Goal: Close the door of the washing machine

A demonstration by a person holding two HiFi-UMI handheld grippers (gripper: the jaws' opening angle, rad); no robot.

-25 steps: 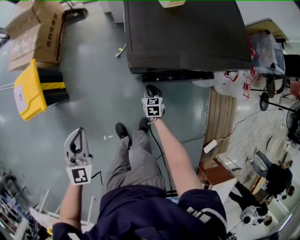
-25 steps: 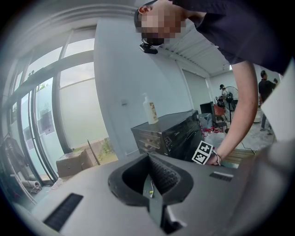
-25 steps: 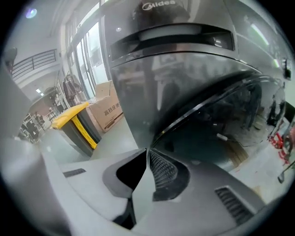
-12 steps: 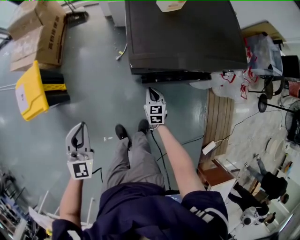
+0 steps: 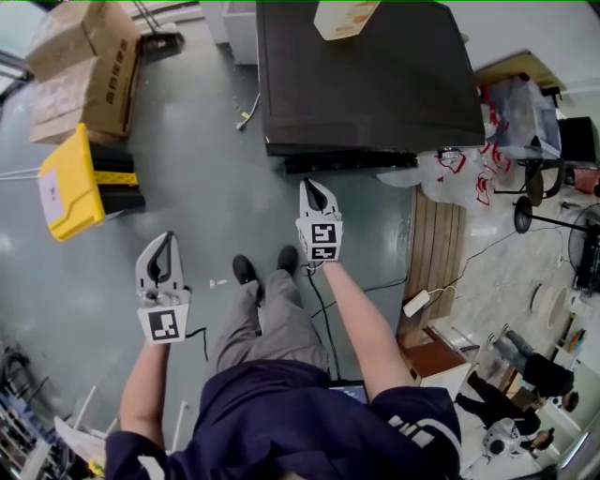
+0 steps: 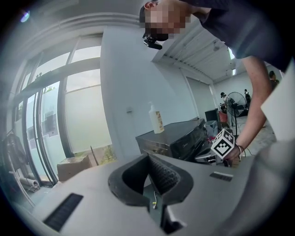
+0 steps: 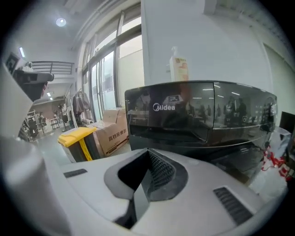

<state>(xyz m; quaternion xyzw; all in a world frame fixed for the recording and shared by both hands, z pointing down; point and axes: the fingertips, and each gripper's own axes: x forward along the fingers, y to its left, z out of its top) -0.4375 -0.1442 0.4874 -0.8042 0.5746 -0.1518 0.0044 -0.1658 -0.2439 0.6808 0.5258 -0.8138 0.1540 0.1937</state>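
**Door perhaps not latched, and a closed gripper can slip on it**

The right gripper (image 5: 312, 187) has its jaws fully together and nothing is between them. It hangs above the floor, pointing at the front of the washing machine (image 5: 366, 75). The door (image 5: 352, 159) is straight ahead of its tips and somewhat lower, as a dark strip that stands out from the front of the machine. No view lets me tell whether the door is pressed home or only resting against the frame. This is the main risk, in my judgement: if the latch has not caught, the door can swing out again.

If another push is needed, the closed tips make only a narrow contact. The front is dark and glossy, so the tips can slide off sideways, or land on the panel above the door instead of on the door itself.

A hard push can also shake the machine. A bottle (image 5: 345, 17) stands on its top, beyond the right gripper, and it may fall over.

The left gripper (image 5: 164, 237) is also closed and empty. It is well apart from the machine, so I expect no trouble from it.
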